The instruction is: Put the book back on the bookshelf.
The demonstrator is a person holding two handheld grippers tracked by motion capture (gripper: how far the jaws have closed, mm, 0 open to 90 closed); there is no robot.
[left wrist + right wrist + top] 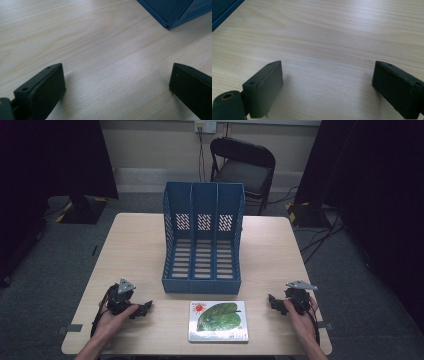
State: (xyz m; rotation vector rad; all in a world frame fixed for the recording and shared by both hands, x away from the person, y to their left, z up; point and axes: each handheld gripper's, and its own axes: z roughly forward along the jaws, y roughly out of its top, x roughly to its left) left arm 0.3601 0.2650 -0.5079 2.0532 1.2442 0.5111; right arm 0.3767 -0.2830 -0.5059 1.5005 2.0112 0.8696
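Both my left hand-held gripper (145,308) and right hand-held gripper (272,301) rest apart, empty, flanking the book (218,321); next I judge I must reach inward for it.

I see bare forearms with no sleeves, a black left gripper (142,308) and a black right gripper (273,301), each topped by a grey three-cornered plate, trailing a thin black cable, with blocky matte jaws showing small screw holes.
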